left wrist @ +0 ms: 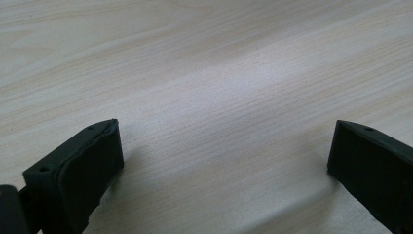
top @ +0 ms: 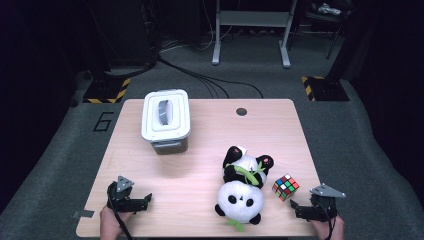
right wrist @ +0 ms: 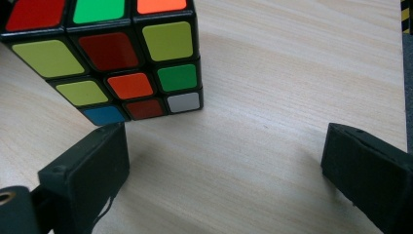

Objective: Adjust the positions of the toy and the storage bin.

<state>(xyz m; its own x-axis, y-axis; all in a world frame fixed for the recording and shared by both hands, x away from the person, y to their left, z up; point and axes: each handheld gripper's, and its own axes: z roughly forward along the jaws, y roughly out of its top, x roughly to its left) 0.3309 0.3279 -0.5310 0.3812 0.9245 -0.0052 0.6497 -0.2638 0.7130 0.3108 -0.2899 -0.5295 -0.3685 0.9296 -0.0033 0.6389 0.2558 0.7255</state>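
My right gripper [top: 296, 206] sits at the near right corner of the desk [top: 200, 145], jaws spread wide w/ nothing between them. In the right gripper view [right wrist: 224, 151] there's bare wood between the two black pads; the cube [right wrist: 112, 58] is just ahead of the left jaw, v. close to its tip, can't tell if it's touching. Faces I see on it: red, green, orange across the top, yellow, dark red, orange, green, blue, white on the side twd me. From the high view the cube [top: 285, 187] stands on the desk just beyond & left of the right gripper, apart from the panda.

My left gripper [top: 146, 200] is at the near left corner, low over the desk, jaws also fully spread, holding nothing. Left gripper view [left wrist: 226, 146]: only wood grain between the pads.

Further out: panda plush [top: 241, 192] lies betw. the two grippers, nearer the right one, head twd me, green leaf bits on its chest & below the head. Beyond that, left of centre, a white lidded bin [top: 165, 120] w/ grey base, lid on. Small round hole [top: 241, 111] near the desk's far edge.
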